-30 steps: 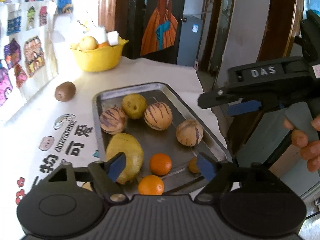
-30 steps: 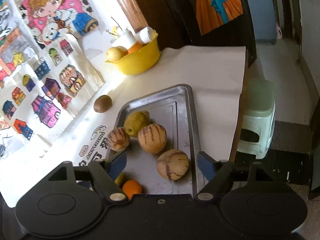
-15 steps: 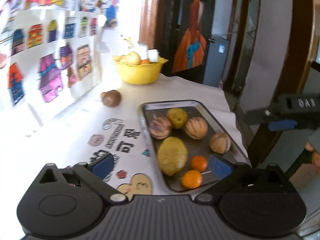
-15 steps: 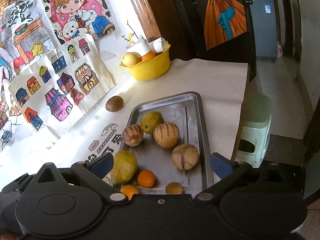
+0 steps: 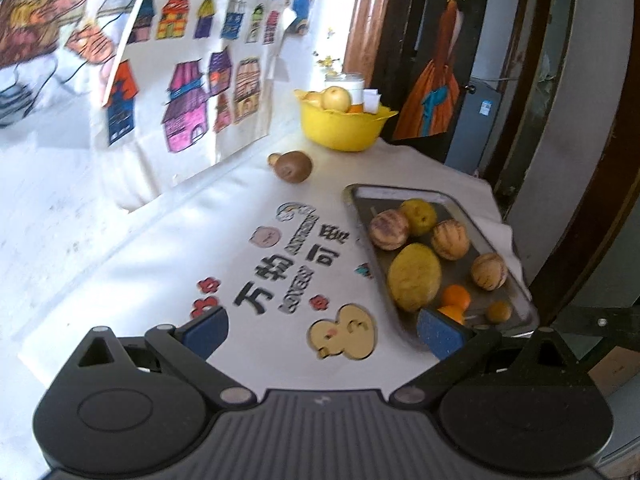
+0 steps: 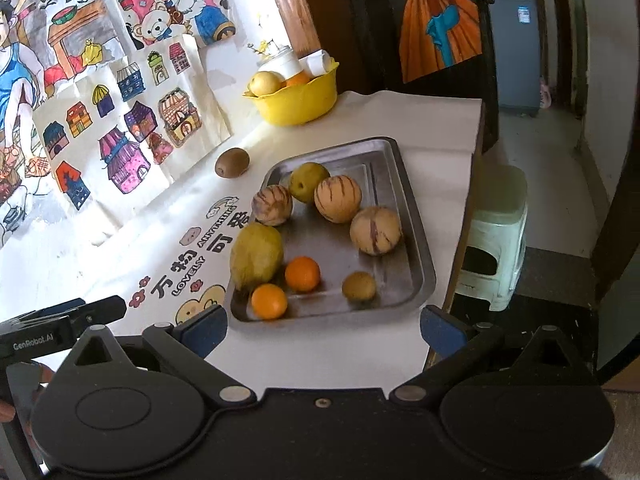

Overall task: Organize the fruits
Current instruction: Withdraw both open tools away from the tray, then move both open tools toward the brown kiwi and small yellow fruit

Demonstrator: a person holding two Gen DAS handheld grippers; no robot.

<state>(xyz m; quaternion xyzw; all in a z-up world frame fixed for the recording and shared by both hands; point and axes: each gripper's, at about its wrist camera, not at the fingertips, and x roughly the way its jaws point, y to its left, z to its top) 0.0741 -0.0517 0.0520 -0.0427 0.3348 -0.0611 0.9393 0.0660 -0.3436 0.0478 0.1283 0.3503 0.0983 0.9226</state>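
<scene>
From the right wrist view we see the whole shallow steel tray [image 6: 404, 216] on the white-clothed table [image 6: 432, 128], holding three striped round melons [image 6: 338, 199], a large yellow-green mango [image 6: 257, 255], a greenish pear [image 6: 308, 182], two oranges [image 6: 303, 274] and a small brownish fruit [image 6: 359, 286]. A pale green plastic stool [image 6: 496, 236] stands beside the table, seen only here. From the left wrist view we see more of the printed cloth, and the brown kiwi [image 5: 295, 166] lying near the yellow bowl [image 5: 344, 128]. The right gripper [image 6: 320, 328] and left gripper [image 5: 320, 330] both have jaws spread wide, holding nothing.
</scene>
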